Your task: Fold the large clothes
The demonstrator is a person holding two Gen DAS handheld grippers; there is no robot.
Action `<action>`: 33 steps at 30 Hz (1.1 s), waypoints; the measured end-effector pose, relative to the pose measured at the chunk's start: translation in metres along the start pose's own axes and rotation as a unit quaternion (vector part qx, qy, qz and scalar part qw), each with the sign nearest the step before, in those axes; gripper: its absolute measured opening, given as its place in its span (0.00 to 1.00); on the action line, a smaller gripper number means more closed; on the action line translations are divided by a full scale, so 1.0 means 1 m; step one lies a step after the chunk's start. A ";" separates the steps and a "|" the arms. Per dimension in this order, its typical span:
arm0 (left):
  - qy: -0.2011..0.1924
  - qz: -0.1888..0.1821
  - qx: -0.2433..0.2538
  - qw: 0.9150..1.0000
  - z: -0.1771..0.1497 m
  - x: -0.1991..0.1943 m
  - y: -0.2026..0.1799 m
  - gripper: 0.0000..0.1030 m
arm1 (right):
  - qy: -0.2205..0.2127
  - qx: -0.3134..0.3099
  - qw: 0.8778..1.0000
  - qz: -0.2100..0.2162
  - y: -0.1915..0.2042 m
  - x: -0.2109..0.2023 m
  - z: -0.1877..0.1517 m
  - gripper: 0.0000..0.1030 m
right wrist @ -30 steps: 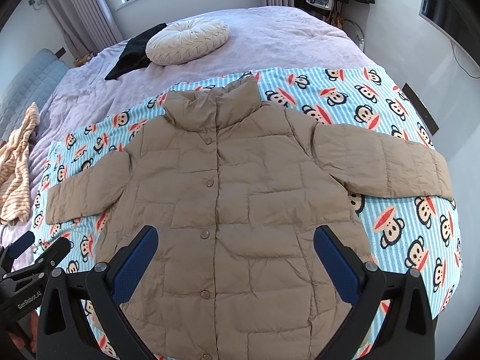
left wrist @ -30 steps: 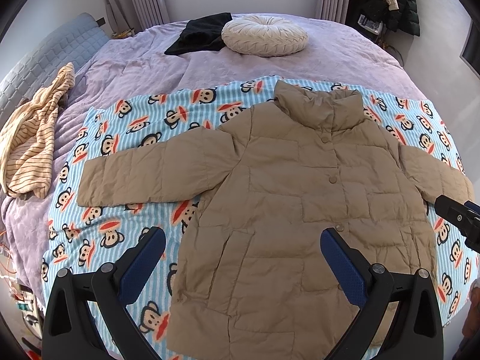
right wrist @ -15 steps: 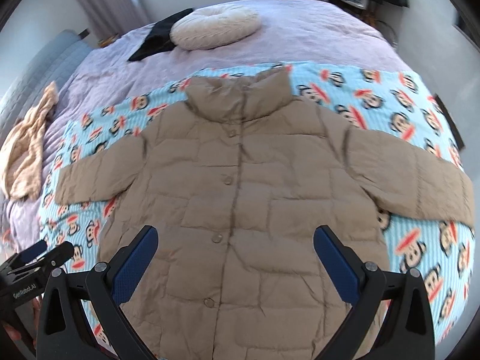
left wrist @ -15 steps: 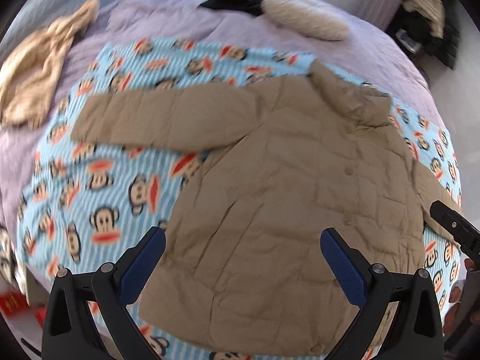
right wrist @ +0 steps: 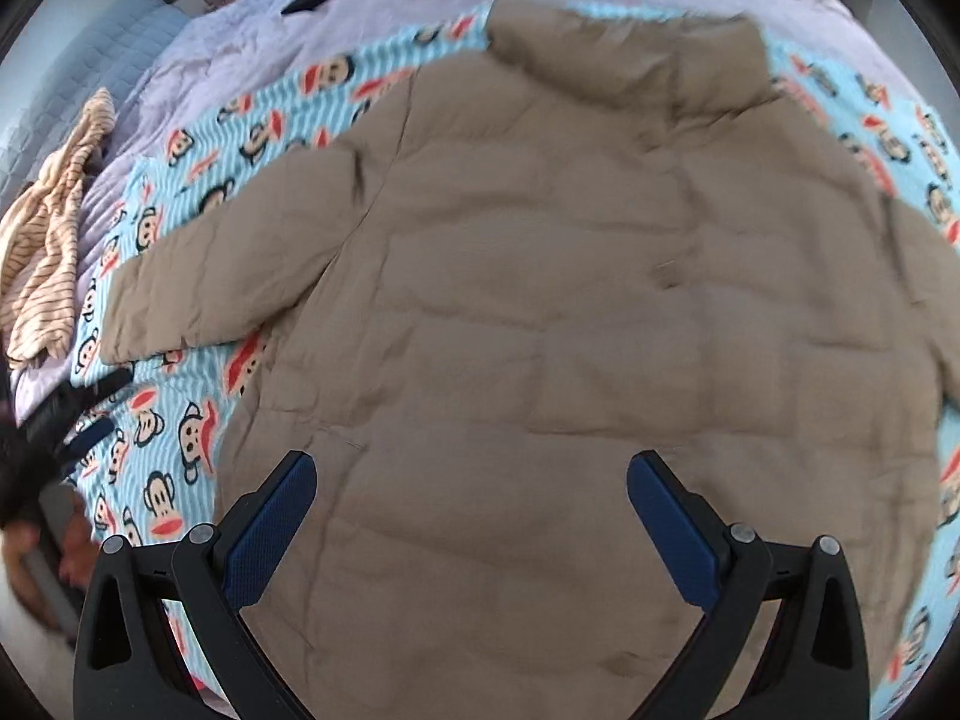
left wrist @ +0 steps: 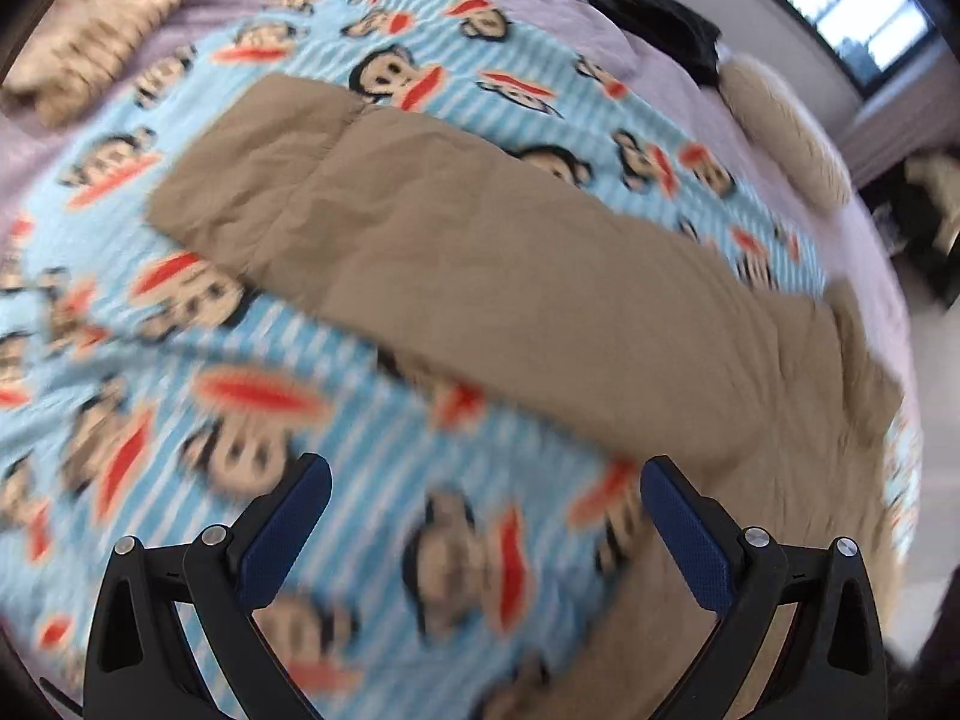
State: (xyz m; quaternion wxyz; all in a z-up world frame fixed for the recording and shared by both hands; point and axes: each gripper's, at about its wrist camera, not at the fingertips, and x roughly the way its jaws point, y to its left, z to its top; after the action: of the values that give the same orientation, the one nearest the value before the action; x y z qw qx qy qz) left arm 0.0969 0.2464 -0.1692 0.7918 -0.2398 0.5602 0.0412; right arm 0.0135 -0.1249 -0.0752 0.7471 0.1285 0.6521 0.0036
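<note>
A tan padded jacket (right wrist: 570, 312) lies flat, front up, on a blue monkey-print blanket (right wrist: 180, 420) on the bed. Its left sleeve (left wrist: 456, 252) stretches across the left wrist view, cuff at the upper left. My left gripper (left wrist: 480, 516) hangs open over the blanket just below that sleeve, nothing between its blue pads. My right gripper (right wrist: 468, 504) is open above the jacket's lower body, also empty. The left gripper (right wrist: 78, 414) shows as a dark shape at the left edge of the right wrist view, blurred.
A striped beige garment (right wrist: 54, 240) lies on the purple bedspread (right wrist: 228, 42) to the left. A black garment (left wrist: 666, 24) and a cream round cushion (left wrist: 786, 132) sit near the head of the bed. A window (left wrist: 858, 6) is beyond.
Both grippers have dropped closer to the bed. The left one swung left toward the jacket's left sleeve; the right one moved down over the jacket's body. Both stay open.
</note>
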 end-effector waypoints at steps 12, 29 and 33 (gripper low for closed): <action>-0.025 -0.136 -0.112 0.984 0.079 0.066 0.045 1.00 | -0.057 0.015 0.998 0.030 0.043 0.047 0.033 1.00; -0.128 -0.159 0.124 0.971 0.090 -0.047 -0.046 0.07 | -0.017 0.088 0.984 0.152 0.088 0.171 0.090 0.03; -0.127 -0.217 0.190 0.949 0.066 -0.069 -0.117 0.07 | 0.002 0.088 0.980 0.176 0.084 0.173 0.091 0.02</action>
State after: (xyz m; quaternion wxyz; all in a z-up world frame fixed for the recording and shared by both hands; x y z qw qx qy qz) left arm 0.1678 0.1852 -0.0507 0.8772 -0.1935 0.3870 -0.2082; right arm 0.1417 -0.0306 -0.2167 0.7195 0.3061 0.6184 0.0781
